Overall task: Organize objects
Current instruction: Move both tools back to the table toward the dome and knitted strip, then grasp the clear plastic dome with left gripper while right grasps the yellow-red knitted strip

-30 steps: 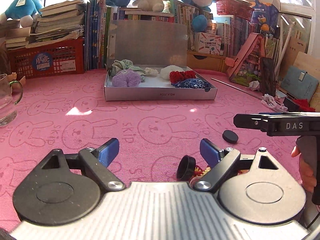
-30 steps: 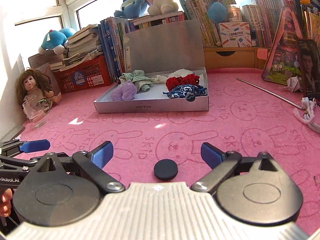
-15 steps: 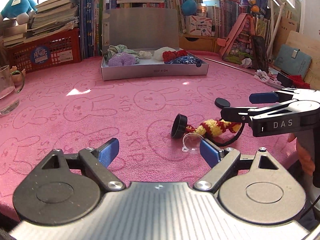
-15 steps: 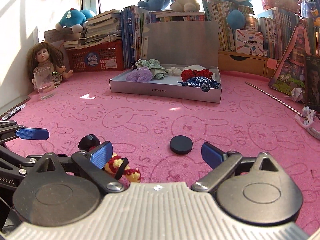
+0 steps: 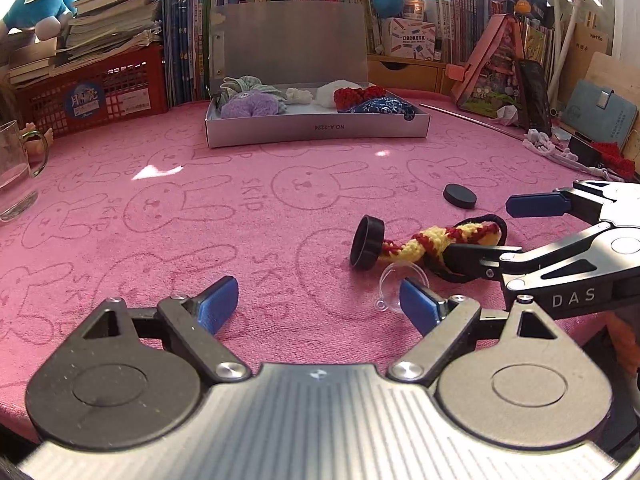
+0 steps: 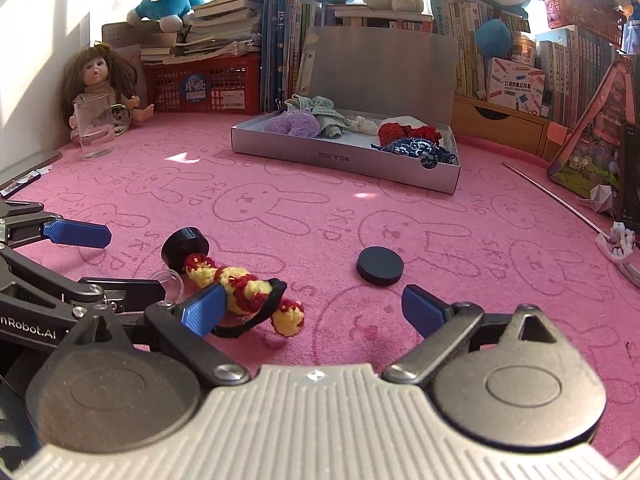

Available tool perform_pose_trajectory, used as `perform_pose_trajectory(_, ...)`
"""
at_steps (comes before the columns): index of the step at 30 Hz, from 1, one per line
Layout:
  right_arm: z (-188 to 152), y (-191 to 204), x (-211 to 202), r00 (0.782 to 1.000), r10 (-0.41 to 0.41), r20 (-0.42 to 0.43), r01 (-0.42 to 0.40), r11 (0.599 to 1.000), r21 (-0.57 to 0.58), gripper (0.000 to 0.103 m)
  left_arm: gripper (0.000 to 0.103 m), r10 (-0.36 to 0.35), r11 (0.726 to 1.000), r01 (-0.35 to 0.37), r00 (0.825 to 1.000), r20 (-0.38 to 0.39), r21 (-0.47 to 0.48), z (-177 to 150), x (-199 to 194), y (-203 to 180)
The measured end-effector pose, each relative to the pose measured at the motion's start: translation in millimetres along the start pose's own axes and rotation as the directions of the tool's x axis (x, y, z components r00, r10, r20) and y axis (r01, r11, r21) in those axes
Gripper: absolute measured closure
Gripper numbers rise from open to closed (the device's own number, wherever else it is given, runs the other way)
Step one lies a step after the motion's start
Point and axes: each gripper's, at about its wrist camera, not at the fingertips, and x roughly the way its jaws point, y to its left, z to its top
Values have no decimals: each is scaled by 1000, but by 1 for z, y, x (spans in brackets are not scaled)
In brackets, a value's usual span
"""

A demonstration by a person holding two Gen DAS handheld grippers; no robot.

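A: Starting with the left wrist view. Left gripper (image 5: 312,304) spread wide above the pink bunny-print cloth (image 5: 160,216), nothing between the blue pads. Clear plastic dome (image 5: 394,280) just ahead of the right-hand pad (image 5: 416,308)

B: Task items in that view?

A: Black cap on its side (image 5: 366,242), touching one end of the yellow-and-red crocheted band (image 5: 440,238). Black disc (image 5: 460,196) lying flat a little beyond, apart from both. Right gripper (image 5: 492,230) entering from the right edge, jaws spread, lower finger overlapping the band's near end; contact cannot be told. Open grey box (image 5: 316,130) well beyond, lid upright, holding purple, green, white, red and blue fabric pieces

B: Moving to the right wrist view?

A: Right gripper (image 6: 312,306) spread wide. Crocheted band (image 6: 240,288) with its black elastic loop (image 6: 256,316) just ahead of the left-hand pad (image 6: 202,308); no pinch visible. Black cap (image 6: 186,246) at the band's far end, clear dome (image 6: 170,282) beside it. Black disc (image 6: 380,266) ahead, between the fingers' lines, untouched. Left gripper (image 6: 116,260) at the left edge, also open. Grey box (image 6: 348,158) far back; glass mug (image 6: 94,126) and doll (image 6: 100,80) at far left
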Motion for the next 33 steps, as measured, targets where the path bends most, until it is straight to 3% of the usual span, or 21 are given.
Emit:
perform_pose_trajectory(5,-2,0,-3,999,50,5,-50,999,10,17,12,29,1000,-29,1000,-5,11,-1,3,1)
perform_pose_trajectory(8,-1,4,-4,997,82,16,-82,997,6,31,12,37,999,-37,999,-5,3,-1,4,4)
perform_pose_trajectory(10,0,5,-5,994,111,17,-111,994,14,51,12,39,999,-39,999,-5,-1,-1,4,5)
perform_pose_trajectory(13,3,7,-8,994,110,28,-111,994,22,73,12,39,999,-39,999,-2,-5,-1,4,5)
perform_pose_trajectory(16,4,4,-10,997,61,44,-63,997,37,81,12,29,999,-29,1000,9,-13,0,2,4)
perform_pose_trajectory(26,6,-37,-9,990,-137,30,130,978,160,84,12,-26,1000,26,998,48,9,-1,-9,-5)
perform_pose_trajectory(30,6,-45,-15,991,-118,55,105,975,198,74,12,-54,998,52,997,55,43,-4,-14,-14)
perform_pose_trajectory(31,6,-45,-17,992,-108,66,93,976,198,59,13,-60,997,57,997,52,49,-5,-14,-16)
perform_pose_trajectory(33,6,-42,-19,993,-89,83,73,980,187,54,16,-67,996,65,997,44,55,-8,-13,-20)
